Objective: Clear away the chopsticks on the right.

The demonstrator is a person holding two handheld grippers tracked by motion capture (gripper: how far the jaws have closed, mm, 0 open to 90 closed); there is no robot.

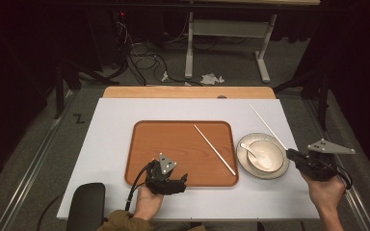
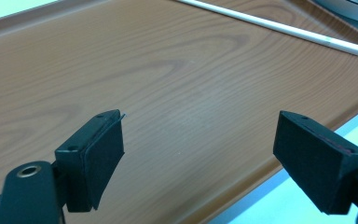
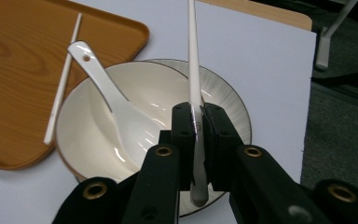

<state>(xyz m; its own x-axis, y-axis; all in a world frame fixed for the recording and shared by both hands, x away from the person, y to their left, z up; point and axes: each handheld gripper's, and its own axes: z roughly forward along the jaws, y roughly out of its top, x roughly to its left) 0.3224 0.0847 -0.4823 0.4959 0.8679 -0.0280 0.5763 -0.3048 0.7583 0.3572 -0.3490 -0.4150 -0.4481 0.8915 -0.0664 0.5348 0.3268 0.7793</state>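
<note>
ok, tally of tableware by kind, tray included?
chopsticks: 2, one on the tray, one held in the right tool
spoon: 1
bowl: 1
plate: 1
tray: 1
total: 6

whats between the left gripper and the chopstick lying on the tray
Nothing: bare wood-grain tray runs from the open left gripper to the chopstick on the tray, as the left gripper view shows.

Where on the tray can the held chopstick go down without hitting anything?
The brown wooden tray is bare left of the white chopstick lying on it, up to the left tongs at its near edge. It is crowded around the white bowl with its white ceramic spoon.
</note>
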